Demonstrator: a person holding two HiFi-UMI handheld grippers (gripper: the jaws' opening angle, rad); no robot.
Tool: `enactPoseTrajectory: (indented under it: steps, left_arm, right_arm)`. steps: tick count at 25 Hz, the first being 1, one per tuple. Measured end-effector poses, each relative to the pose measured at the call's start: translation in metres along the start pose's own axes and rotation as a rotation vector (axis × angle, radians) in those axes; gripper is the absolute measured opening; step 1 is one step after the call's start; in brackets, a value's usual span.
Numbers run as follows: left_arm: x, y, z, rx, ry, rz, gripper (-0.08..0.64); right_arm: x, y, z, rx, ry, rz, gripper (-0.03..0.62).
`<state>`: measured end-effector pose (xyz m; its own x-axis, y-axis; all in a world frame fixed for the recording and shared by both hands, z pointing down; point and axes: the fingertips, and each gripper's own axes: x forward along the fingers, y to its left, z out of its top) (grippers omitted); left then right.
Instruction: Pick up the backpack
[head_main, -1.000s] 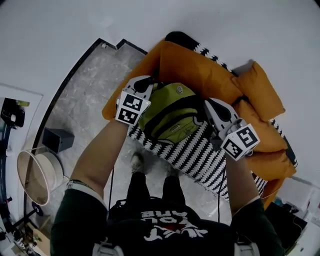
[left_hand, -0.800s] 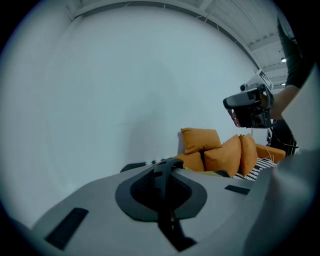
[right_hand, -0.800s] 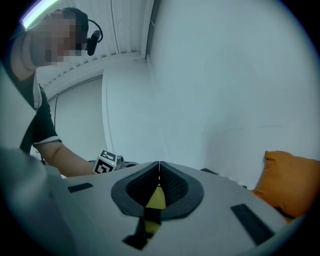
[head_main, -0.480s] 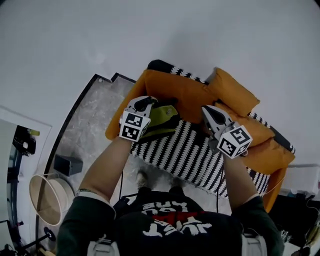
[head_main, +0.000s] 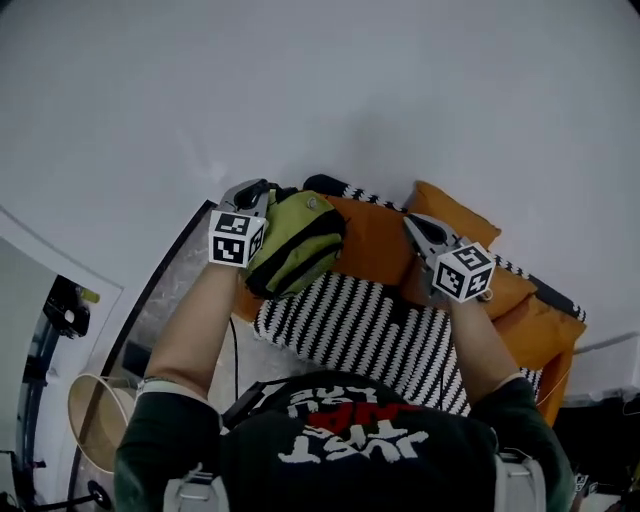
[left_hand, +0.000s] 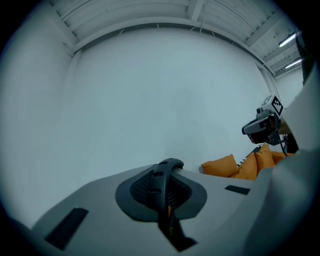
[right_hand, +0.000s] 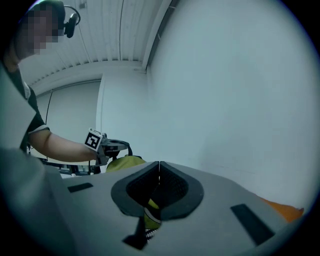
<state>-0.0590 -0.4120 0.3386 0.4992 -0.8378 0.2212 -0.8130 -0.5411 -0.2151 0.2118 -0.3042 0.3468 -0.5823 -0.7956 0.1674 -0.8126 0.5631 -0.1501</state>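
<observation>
The green and black backpack hangs in the air above the orange sofa. My left gripper is shut on its black top handle, which loops over the closed jaws in the left gripper view. My right gripper is raised to the right of the backpack, apart from it, its jaws shut with nothing between them. The right gripper view shows the left gripper with the backpack hanging under it. From the left gripper view I see the right gripper at the far right.
A black-and-white zigzag throw covers the sofa seat below the backpack. Orange cushions lean at the sofa's back. A white wall rises right behind. A round pale basket stands on the floor at the lower left.
Both grippers have risen. The backpack has come up off the sofa seat in the left gripper; the right gripper, earlier at its right side, now stands apart from it.
</observation>
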Motion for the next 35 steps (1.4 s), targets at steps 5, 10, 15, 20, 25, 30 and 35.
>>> enactPoseTrajectory:
  steps: [5, 10, 15, 20, 25, 30, 35]
  left_arm:
    - [-0.016, 0.024, 0.065, 0.028, -0.070, 0.022, 0.008]
    - [-0.033, 0.049, 0.121, 0.071, -0.113, 0.020, 0.008]
    - [-0.048, 0.072, 0.181, 0.125, -0.160, 0.031, 0.009]
    - [-0.066, 0.069, 0.205, 0.144, -0.204, 0.073, 0.009]
    - [-0.064, 0.065, 0.207, 0.199, -0.219, 0.090, 0.008]
    - [-0.071, 0.054, 0.220, 0.260, -0.251, 0.127, 0.009]
    - [-0.072, 0.055, 0.221, 0.272, -0.252, 0.159, 0.008]
  right_arm:
    - [-0.002, 0.001, 0.045, -0.059, -0.037, -0.007, 0.031]
    - [0.009, 0.008, 0.091, -0.090, -0.066, -0.001, 0.031]
    - [0.015, 0.003, 0.137, -0.104, -0.100, 0.004, 0.031]
    - [-0.003, -0.011, 0.128, -0.099, -0.149, 0.013, 0.031]
    - [0.001, -0.027, 0.098, -0.094, -0.148, 0.000, 0.031]
    - [0.003, -0.046, 0.098, -0.068, -0.191, -0.003, 0.031]
    - [0.006, -0.058, 0.092, -0.051, -0.223, -0.010, 0.031]
